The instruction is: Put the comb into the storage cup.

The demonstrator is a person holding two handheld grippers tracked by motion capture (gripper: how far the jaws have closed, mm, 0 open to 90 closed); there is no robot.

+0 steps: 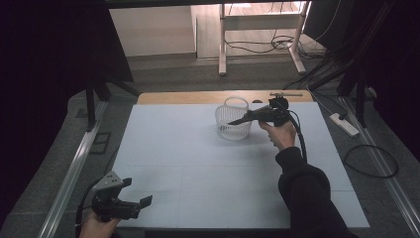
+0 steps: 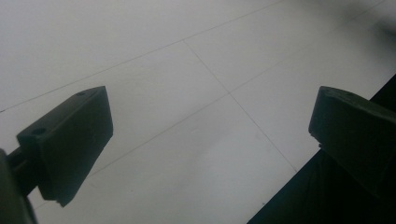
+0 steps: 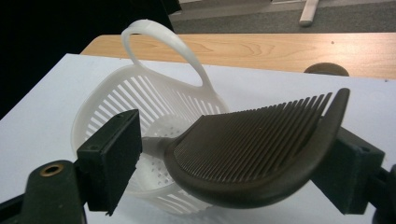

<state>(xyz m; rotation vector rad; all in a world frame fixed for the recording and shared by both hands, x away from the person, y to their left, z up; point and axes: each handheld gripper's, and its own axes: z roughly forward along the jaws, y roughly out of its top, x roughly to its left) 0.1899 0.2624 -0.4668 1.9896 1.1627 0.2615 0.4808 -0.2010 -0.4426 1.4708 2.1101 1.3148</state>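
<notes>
Dark comb (image 3: pixel 261 154) pinched in our right gripper (image 3: pixel 233 158) fingers, poised over white basket (image 3: pixel 154 121), likely not yet dropped; left gripper (image 1: pixel 130 197) fingers spread, idle at bench (image 1: pixel 198 163) corner.

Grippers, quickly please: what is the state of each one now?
Left gripper: open, holding nothing, near the table's front left corner.
Right gripper: closed on a dark comb, held over the white basket.

We are losing the comb's (image 3: pixel 261 154) handle end behind the right tongs' (image 3: pixel 233 163) jaw, and the basket's (image 3: pixel 116 98) near wall behind both.
</notes>
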